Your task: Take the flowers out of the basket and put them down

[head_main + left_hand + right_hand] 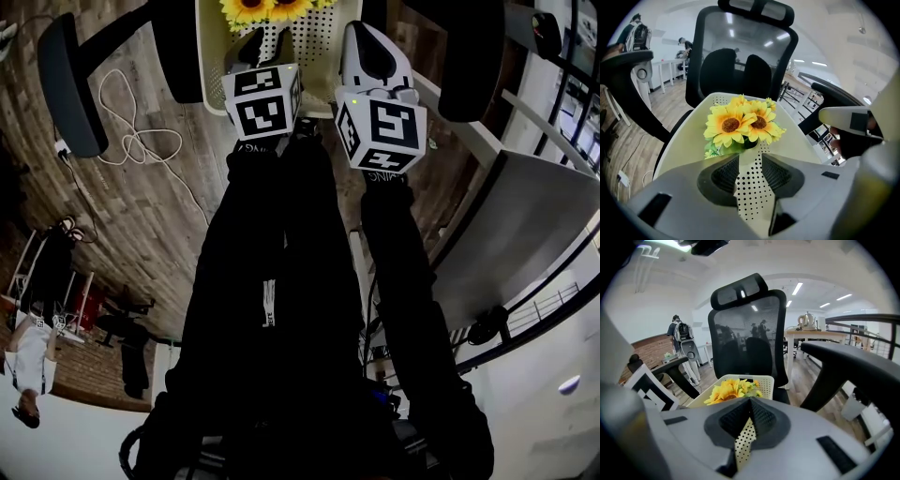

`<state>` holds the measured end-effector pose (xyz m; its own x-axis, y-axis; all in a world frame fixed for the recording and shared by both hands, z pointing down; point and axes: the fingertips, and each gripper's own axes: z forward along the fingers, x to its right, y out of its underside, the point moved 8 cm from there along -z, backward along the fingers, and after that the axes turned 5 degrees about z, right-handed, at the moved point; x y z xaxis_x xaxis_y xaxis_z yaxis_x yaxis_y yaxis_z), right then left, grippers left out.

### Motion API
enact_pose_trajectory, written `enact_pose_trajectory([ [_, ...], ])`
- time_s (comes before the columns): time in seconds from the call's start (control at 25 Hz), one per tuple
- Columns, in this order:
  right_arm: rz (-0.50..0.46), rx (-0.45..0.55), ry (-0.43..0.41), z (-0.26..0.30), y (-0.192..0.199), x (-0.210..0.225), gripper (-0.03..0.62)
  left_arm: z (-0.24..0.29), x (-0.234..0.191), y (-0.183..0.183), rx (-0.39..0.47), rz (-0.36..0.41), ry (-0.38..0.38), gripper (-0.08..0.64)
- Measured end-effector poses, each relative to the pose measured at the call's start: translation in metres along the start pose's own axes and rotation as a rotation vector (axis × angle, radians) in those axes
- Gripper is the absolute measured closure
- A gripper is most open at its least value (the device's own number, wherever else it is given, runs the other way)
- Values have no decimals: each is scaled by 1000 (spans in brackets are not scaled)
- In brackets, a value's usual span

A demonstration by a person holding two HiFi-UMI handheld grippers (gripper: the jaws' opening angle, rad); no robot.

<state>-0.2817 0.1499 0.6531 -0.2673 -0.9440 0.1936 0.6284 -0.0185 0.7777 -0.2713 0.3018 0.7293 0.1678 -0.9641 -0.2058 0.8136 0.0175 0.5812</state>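
Note:
A bunch of yellow sunflowers stands in a cream perforated basket on a black office chair. My left gripper hangs inside the basket just short of the flowers. Its jaws stand a little apart, with only the dotted basket floor showing between them. My right gripper hovers over the basket's right side, beside the left one and further from the blooms. Its jaw tips meet with nothing held.
The chair's mesh back rises behind the basket, and its armrests flank it. A white cable lies on the wooden floor to the left. A grey tabletop stands at the right.

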Motion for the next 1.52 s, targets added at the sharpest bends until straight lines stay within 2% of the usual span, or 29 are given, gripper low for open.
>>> enact_pose_trajectory([
  [0.16,7,-1,-7,9,-2,3,580,19,-2,8,-40,-21,7,321],
  [0.28,16,-3,-11,14,-4,4,580,33,-5,11,-36,-28,9,228],
  [0.44,12,1,-11,22,-9,7,580,49,-11,6,21,-19,-12,139],
  [0.6,7,9,-13,30,-12,13,580,67,-15,-4,118,9,-43,73],
  [0.76,12,17,-15,34,-13,18,580,82,-17,-6,191,36,-49,53],
  [1.0,18,30,-19,39,-10,21,580,102,-24,-9,303,123,-55,41],
  [1.2,23,32,-23,39,-5,24,580,118,-27,-6,344,166,-48,42],
  [1.36,23,31,-31,42,0,27,580,125,-28,-9,400,180,-42,43],
  [1.52,12,46,-30,44,3,28,580,129,-28,-14,421,192,-25,43],
])
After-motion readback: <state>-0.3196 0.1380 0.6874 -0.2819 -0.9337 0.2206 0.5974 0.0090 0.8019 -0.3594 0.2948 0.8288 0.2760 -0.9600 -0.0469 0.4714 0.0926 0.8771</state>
